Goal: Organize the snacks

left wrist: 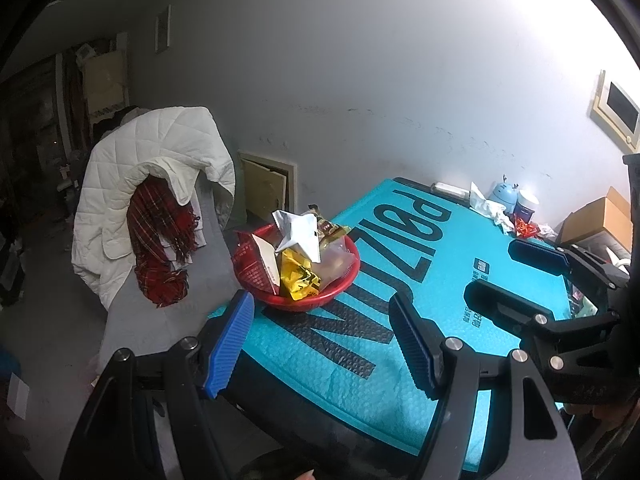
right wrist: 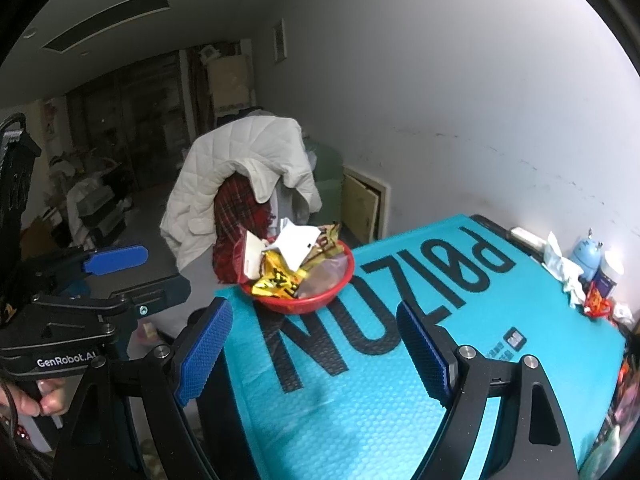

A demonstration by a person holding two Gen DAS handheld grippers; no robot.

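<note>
From the left wrist view, the round red plastic basket sits at the far corner of the surface's turquoise bubble-wrap cover, heaped with snack packets, apparently gathered there for sorting. The left gripper hovers short of it, angled downward, jaws parted and empty.

From the right wrist view, the right gripper hangs likewise over the cover, tilted down, jaws wide and holding nothing; the basket lies ahead, apart from it.
</note>
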